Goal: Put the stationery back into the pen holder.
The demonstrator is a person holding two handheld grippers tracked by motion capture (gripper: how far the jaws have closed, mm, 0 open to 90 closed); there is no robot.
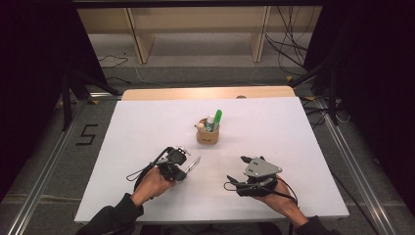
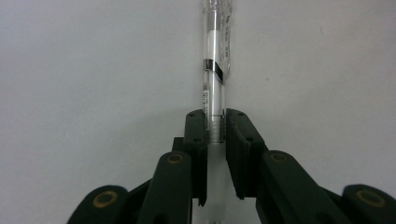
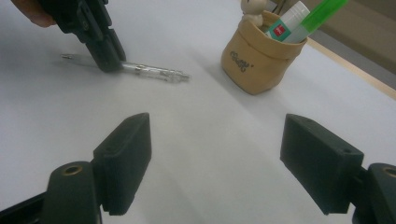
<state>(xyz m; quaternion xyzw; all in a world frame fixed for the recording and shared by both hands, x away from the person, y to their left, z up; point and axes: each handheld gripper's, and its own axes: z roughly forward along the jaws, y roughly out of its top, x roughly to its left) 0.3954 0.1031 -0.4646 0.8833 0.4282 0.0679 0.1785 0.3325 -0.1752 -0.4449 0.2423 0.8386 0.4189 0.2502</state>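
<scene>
Pen-tidying looks to be the work in hand, and the white table [image 1: 147, 127] is laid out for it: a tan pouch-like holder [image 1: 207, 135] stands near the middle, within reach of both hands, already carrying a green marker [image 1: 217, 119] and a white glue stick [image 3: 288, 19]. The right gripper [image 1: 243, 159] rests low on the table at the person's right, its jaws spread wide and holding nothing, probably waiting its turn. The left gripper [image 1: 187, 172] sits nearer the holder with its jaws closed on the clear pen [image 2: 215, 84], gripping it near the threaded section so most of the barrel sticks out ahead. That pen lies flat on the table, transparent, with a dark band and printed lettering on its barrel.
</scene>
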